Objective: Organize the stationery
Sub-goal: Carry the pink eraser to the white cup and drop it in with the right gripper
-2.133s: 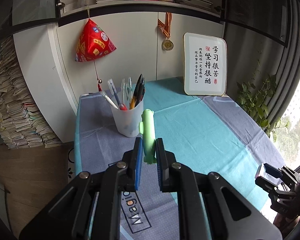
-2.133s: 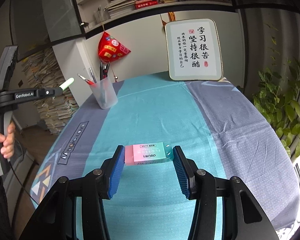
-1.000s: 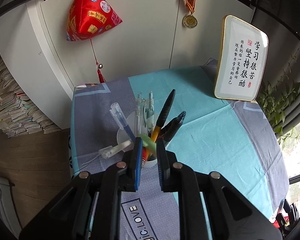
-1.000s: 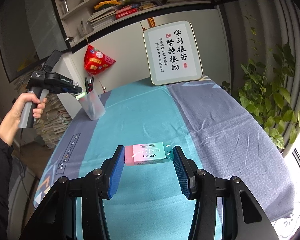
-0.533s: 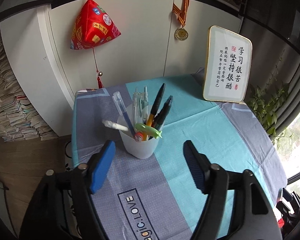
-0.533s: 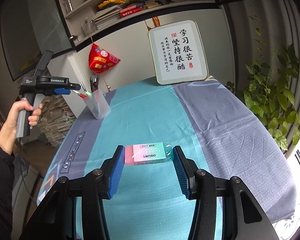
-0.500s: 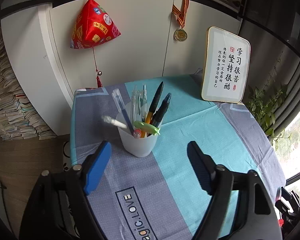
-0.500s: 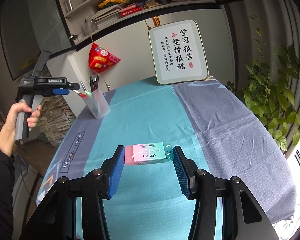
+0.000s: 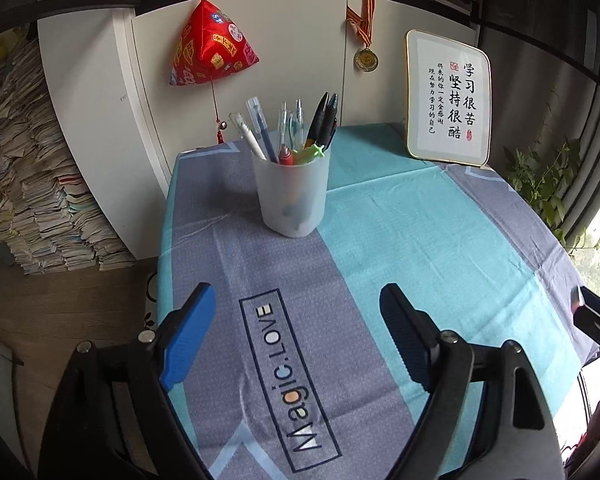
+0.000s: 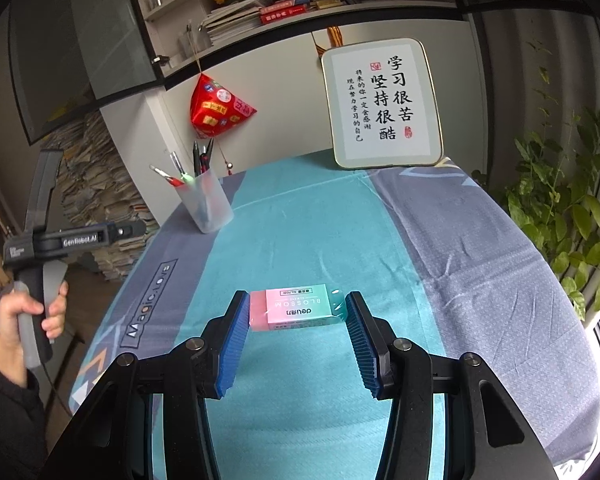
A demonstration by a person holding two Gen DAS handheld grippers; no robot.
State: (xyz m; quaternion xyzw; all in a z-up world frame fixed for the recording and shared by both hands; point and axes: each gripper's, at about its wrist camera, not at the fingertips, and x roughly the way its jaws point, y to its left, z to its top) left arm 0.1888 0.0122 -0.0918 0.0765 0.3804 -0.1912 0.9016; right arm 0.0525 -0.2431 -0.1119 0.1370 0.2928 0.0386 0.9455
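Blue pads on the left gripper (image 9: 298, 336), jaws wide apart and opening, nothing between them but bare tablecloth (image 9: 420, 240). Printed lettering "Magic.LOVE" runs under the gap. A hand (image 10: 28, 320) grips its grey handle at the table's left edge, seen from the right wrist view.

Far left: stacked papers (image 9: 32, 184) against the white cabinet. Red pyramid ornament (image 9: 212, 48) hangs on the cabinet front, tassel dangling below.

Frosted plastic pen cup (image 9: 290, 196) stands upright on the grey band of the cloth, right at the seam with the teal band, near the table's far left corner. Holds several pens: clear-barrelled ones, two black ones, a white one leaning out to the left. Green pen (image 9: 310, 155) sits inside, its top resting at the cup's rim. Cup well apart from both grippers.

Medal (image 9: 366, 58) on a striped ribbon hangs right of the ornament. Framed calligraphy sign (image 9: 448, 100) leans at the table's far edge.

Right gripper (image 10: 296, 314), jaws clamped on the ends of a pink-and-mint eraser (image 10: 296, 307), held lengthways above the teal band. Label reads upside down from this view.

Potted plant (image 10: 560, 208) off the table's right side.
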